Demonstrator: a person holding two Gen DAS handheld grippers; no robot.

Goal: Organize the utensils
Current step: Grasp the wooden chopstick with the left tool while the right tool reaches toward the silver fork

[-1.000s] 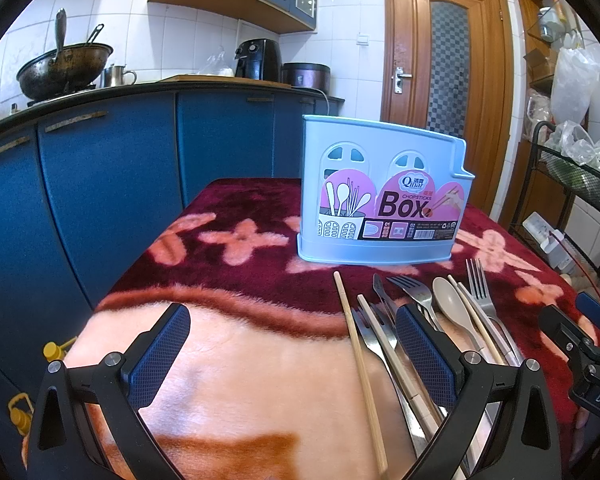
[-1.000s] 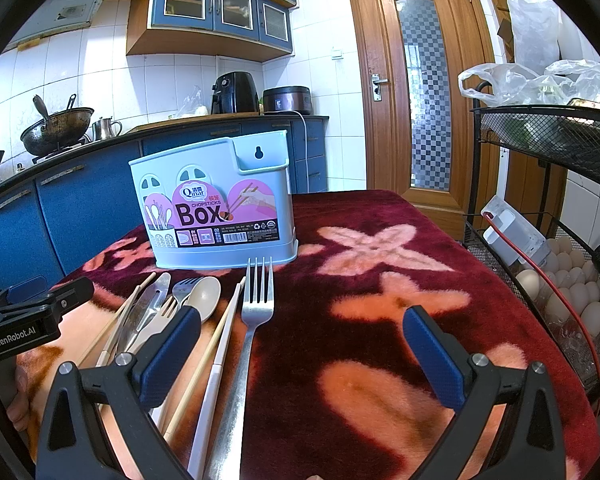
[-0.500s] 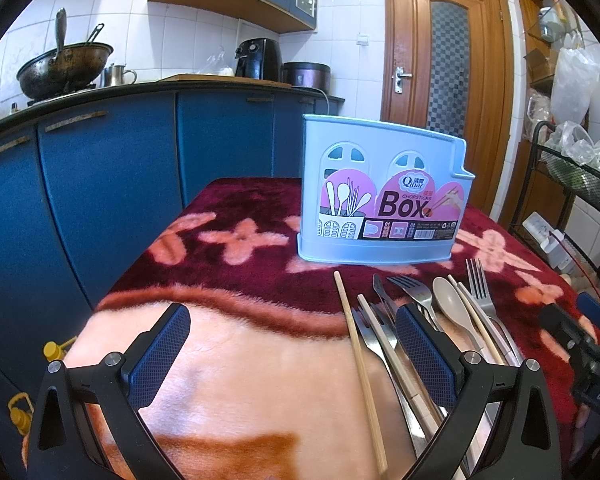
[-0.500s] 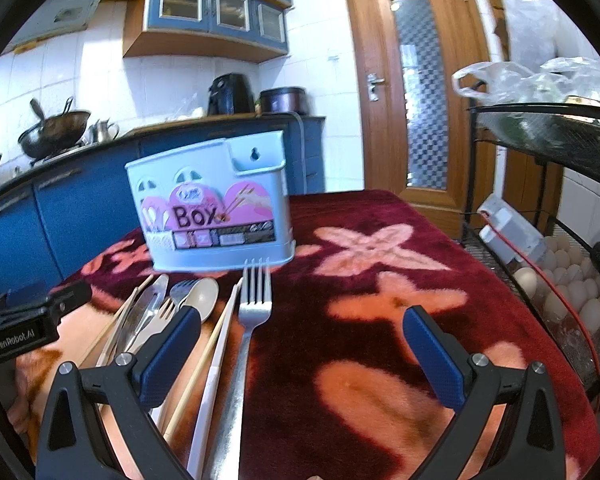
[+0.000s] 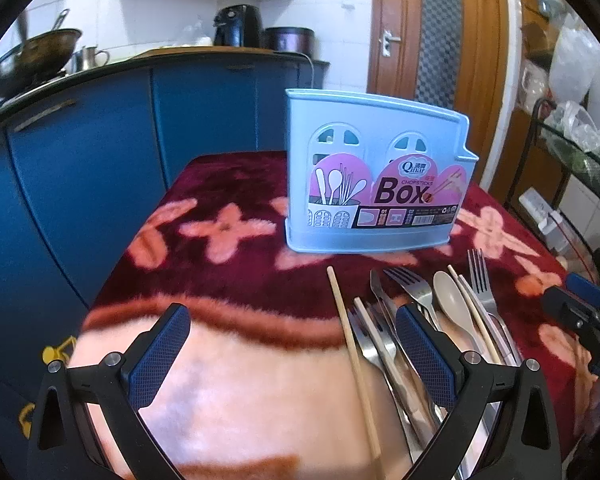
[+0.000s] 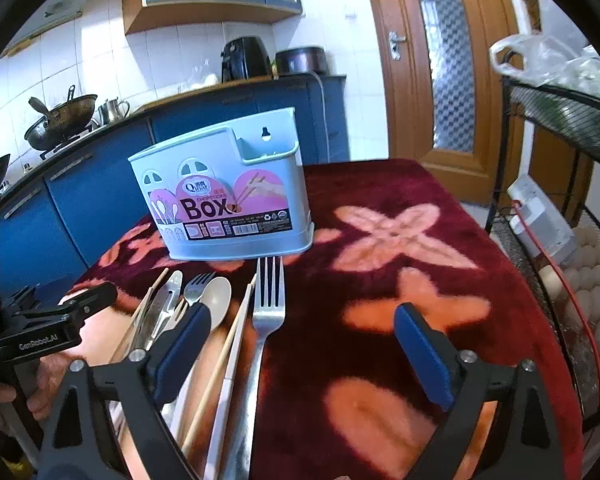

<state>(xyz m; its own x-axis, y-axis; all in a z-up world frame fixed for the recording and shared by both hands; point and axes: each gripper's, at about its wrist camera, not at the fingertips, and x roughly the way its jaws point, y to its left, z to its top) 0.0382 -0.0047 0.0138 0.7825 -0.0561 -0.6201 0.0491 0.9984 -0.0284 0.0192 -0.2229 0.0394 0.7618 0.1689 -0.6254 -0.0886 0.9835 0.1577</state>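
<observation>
Cutlery lies in a row on the blanket (image 6: 380, 240), handles toward the person, tips pointing at the utensil box (image 6: 228, 200) standing just beyond. Right gripper (image 6: 300, 344) hangs wide open and empty, with the big fork (image 6: 266, 312) lengthwise between its fingers, nearer the left one. Left gripper (image 5: 292, 352), also open and empty, has only a chopstick (image 5: 350, 344) between its fingers, so I judge the right better placed
</observation>
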